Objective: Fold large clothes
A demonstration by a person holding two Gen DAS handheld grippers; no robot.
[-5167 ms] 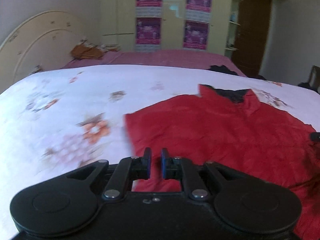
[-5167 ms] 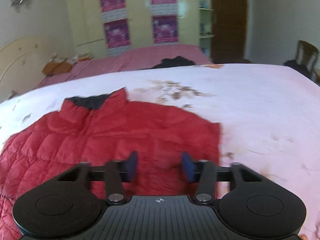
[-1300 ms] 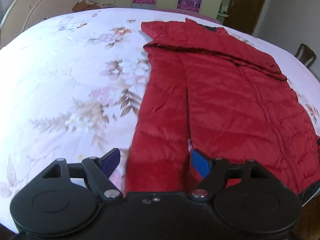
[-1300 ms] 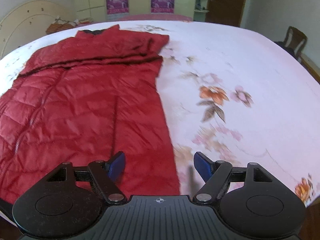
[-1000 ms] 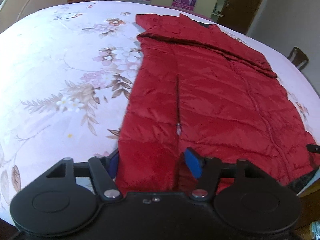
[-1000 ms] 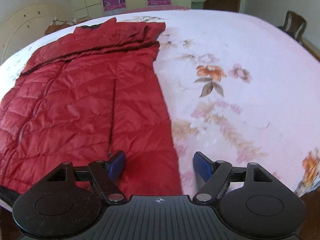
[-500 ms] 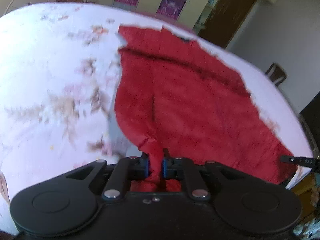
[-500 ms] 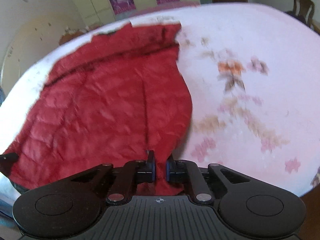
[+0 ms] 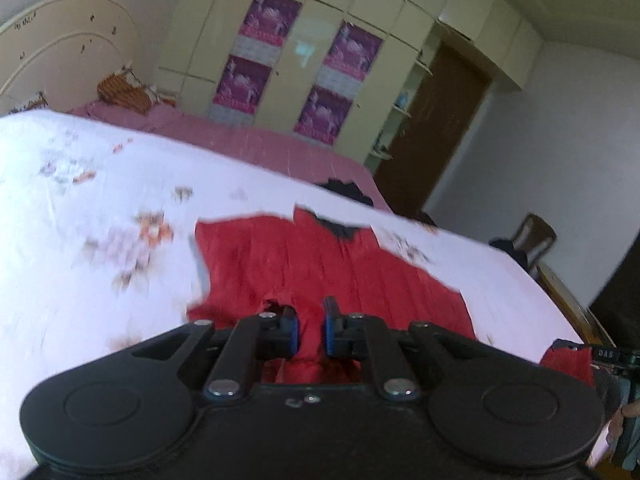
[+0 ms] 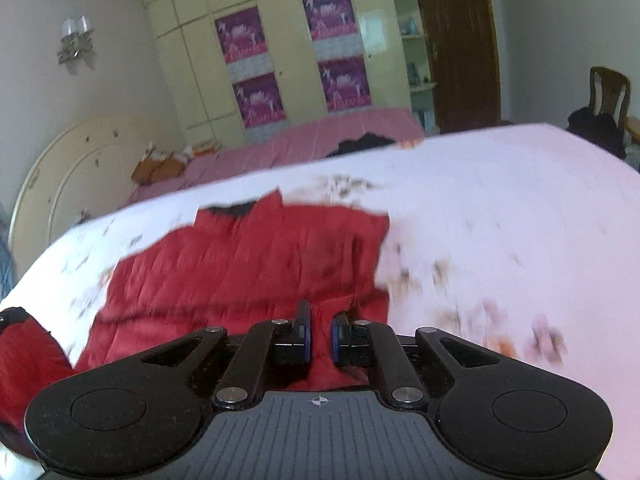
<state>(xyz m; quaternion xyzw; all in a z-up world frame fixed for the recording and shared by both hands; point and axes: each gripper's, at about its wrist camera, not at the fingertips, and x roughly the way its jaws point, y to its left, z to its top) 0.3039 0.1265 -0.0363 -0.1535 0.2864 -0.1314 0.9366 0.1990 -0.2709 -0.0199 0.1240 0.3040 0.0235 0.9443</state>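
A red quilted jacket (image 9: 328, 264) with a dark collar lies on the white floral bedspread (image 9: 80, 240). My left gripper (image 9: 311, 328) is shut on the jacket's bottom hem, which bunches red between its blue pads and is lifted off the bed. In the right wrist view the same jacket (image 10: 256, 264) spreads ahead, and my right gripper (image 10: 320, 334) is shut on the hem at the other corner. Both views are blurred by motion. The other gripper's held hem corner shows at the edge of each view.
Behind the bed stands a cream wardrobe (image 9: 304, 80) with purple posters, a pink-covered stretch of bed (image 9: 240, 136) with a dark garment (image 9: 344, 190), a cream headboard (image 9: 60, 52), a brown door (image 9: 440, 128) and a wooden chair (image 10: 608, 96).
Both grippers closed on the jacket's bottom hem, then rose and moved toward the collar, carrying the hem with them. The visible length of jacket ahead has shortened.
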